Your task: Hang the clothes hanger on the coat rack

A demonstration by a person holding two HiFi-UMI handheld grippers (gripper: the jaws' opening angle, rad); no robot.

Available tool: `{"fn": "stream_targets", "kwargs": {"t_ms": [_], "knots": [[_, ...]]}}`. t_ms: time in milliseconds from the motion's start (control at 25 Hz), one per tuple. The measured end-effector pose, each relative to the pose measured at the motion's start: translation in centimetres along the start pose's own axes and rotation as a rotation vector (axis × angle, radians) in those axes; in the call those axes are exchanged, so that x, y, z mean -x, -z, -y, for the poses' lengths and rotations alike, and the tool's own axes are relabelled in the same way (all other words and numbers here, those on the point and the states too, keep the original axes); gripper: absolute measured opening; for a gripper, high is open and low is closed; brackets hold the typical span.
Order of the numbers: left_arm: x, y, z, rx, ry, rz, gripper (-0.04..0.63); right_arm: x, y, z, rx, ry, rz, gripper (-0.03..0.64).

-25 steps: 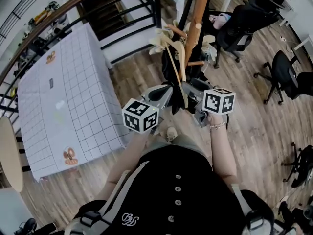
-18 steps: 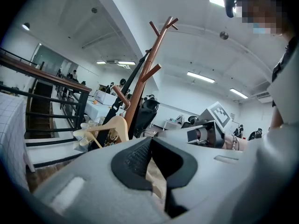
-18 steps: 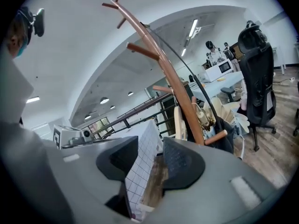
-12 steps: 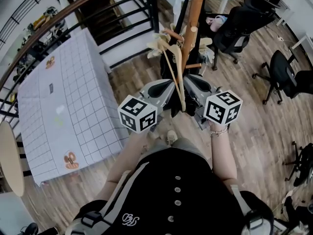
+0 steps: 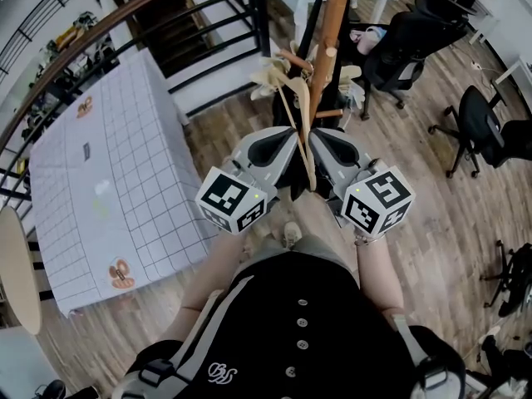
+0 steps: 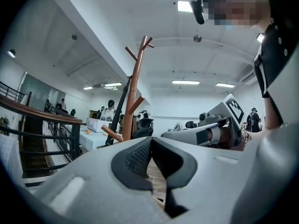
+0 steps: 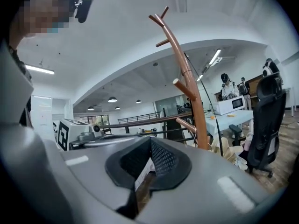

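Observation:
A light wooden clothes hanger (image 5: pixel 293 115) hangs slanted in front of me, just beside the brown wooden coat rack (image 5: pixel 331 23) with its upward pegs (image 6: pixel 133 92) (image 7: pixel 187 83). My left gripper (image 5: pixel 291 146) comes at it from the left and is shut, with a strip of wood showing between its pads (image 6: pixel 152 160). My right gripper (image 5: pixel 314 146) comes from the right; its jaws have just been closing and now pinch the hanger's wood and a white label (image 7: pixel 148 164). Both point level, and the hanger's hook is hidden among the pegs.
Several pale hangers (image 5: pixel 270 71) hang on the rack's lower pegs. A table with a white checked cloth (image 5: pixel 108 165) stands to the left, by a dark stair railing (image 5: pixel 199 40). Black office chairs (image 5: pixel 490 131) (image 5: pixel 411 36) stand on the wooden floor to the right.
Both grippers have risen with the hanger between them, and their marker cubes look larger and rolled. The right gripper's jaws have shut on the hanger.

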State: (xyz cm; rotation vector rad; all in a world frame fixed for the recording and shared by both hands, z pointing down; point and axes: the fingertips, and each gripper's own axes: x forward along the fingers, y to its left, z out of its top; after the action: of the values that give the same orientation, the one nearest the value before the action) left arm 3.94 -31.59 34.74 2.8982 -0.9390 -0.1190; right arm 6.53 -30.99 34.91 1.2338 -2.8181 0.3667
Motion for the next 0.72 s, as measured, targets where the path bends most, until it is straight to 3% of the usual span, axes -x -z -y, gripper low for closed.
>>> {"fn": "stream_targets", "kwargs": {"t_ms": [120, 360, 720], "knots": [[0.0, -0.3, 0.4, -0.011, 0.002, 0.019, -0.003, -0.3, 0.3, -0.3, 0.010, -0.024, -0.004, -0.002], [-0.1, 1.2, 0.1, -0.001, -0.020, -0.054, -0.003, -0.7, 1.2, -0.1, 0.050, -0.028, -0.039, -0.002], [-0.3, 2.6, 0.1, 0.024, -0.014, -0.097, -0.003, -0.8, 2.6, 0.5, 0.102, -0.003, -0.092, -0.002]]}}
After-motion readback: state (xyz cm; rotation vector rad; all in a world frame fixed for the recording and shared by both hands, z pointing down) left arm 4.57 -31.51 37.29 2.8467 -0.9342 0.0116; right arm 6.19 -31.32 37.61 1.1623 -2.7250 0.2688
